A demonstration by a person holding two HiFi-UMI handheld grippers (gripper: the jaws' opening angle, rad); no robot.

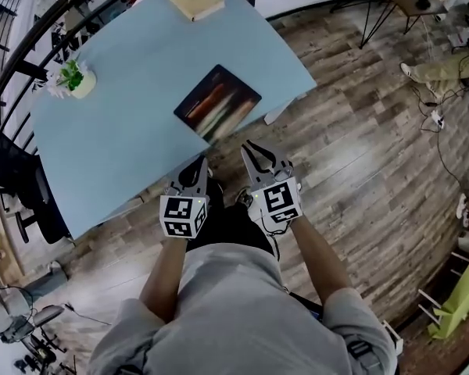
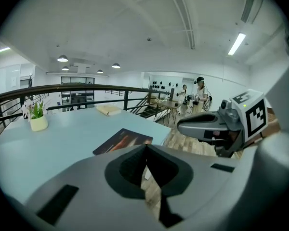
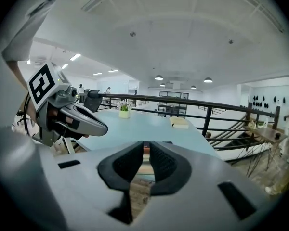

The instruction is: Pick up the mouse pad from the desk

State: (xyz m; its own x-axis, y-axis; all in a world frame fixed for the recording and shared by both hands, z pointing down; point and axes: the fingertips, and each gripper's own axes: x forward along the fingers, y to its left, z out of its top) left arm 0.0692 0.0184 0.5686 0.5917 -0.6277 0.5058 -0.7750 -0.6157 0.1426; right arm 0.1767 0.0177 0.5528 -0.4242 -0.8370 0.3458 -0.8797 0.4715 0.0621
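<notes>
Not yet lifted: mouse pad, flat at tabletop's near right edge. Left tongs closed, right tongs slightly parted, both empty, just short of it. To do: reach, grip, lift.

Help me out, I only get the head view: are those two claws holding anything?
Observer: No. The left gripper view shows the left claw pinched shut on nothing.
Visitor: And the other one?
Observer: In its own view the right claw has a narrow, empty slit between its jaws. The mouse pad shows through it, lying on the desk beyond.
Visitor: What's overhead?
Observer: A white ceiling with a long strip light, seen in the left gripper view.
</notes>
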